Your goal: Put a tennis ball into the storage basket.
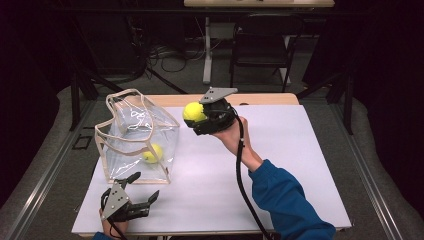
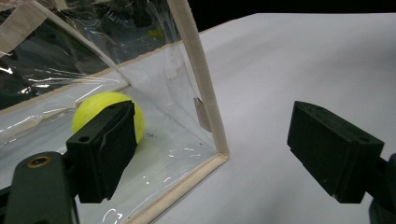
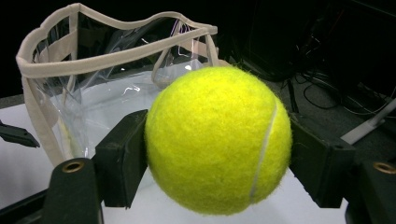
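A clear plastic bag (image 1: 134,137) with beige trim stands upright on the white table top (image 1: 280,165) at the left. One yellow tennis ball (image 1: 152,153) lies inside it on the bottom. My right gripper (image 1: 196,116) hovers above the table just right of the bag's rim, shut on a second tennis ball (image 1: 193,112). In the right gripper view that ball (image 3: 218,140) sits squeezed between both jaws, with the bag (image 3: 107,88) behind it. My left gripper (image 1: 145,189) rests open near the front left edge, by the bag's front corner (image 2: 219,156); the ball in the bag (image 2: 105,109) shows through the plastic.
Dark floor surrounds the table, with a black chair (image 1: 262,42), a white table leg (image 1: 207,50) and cables beyond the far edge. A cable (image 1: 245,185) trails from the right gripper along the blue sleeve (image 1: 287,205). The right half of the table top is bare.
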Demonstrator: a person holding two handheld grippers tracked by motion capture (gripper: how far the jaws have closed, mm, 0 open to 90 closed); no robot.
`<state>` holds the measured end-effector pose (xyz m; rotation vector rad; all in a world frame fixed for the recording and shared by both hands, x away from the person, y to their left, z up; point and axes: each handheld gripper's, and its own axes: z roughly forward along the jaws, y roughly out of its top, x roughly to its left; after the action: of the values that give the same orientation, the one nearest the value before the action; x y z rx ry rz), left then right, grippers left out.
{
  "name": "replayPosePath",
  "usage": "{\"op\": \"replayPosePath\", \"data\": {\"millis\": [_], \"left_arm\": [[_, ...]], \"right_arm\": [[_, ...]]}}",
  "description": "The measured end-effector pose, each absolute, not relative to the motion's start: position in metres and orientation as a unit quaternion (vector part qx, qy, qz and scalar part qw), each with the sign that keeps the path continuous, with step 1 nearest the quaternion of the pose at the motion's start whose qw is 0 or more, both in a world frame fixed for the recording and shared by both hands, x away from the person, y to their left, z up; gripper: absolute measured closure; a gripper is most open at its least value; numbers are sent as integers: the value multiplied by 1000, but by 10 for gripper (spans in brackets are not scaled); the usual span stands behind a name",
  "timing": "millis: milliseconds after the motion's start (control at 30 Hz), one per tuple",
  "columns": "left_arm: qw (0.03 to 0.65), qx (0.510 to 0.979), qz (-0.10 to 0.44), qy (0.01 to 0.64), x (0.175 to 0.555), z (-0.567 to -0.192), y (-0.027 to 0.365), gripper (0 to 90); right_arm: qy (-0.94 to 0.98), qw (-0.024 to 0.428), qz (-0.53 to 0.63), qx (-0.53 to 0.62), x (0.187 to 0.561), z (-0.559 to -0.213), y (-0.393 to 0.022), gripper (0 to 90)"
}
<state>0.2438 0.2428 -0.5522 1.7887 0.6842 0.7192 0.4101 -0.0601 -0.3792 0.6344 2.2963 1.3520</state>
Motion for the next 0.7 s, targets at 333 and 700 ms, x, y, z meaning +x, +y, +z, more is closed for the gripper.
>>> {"op": "replayPosePath", "data": {"millis": [333,700], "left_arm": [[521,746,299,287,244,-552,243,158],[521,746,299,286,244,-552,243,158]], "right_arm": [[823,202,484,219,411,-373,-52,261],[821,199,491,212,413,-366,-41,261]]}}
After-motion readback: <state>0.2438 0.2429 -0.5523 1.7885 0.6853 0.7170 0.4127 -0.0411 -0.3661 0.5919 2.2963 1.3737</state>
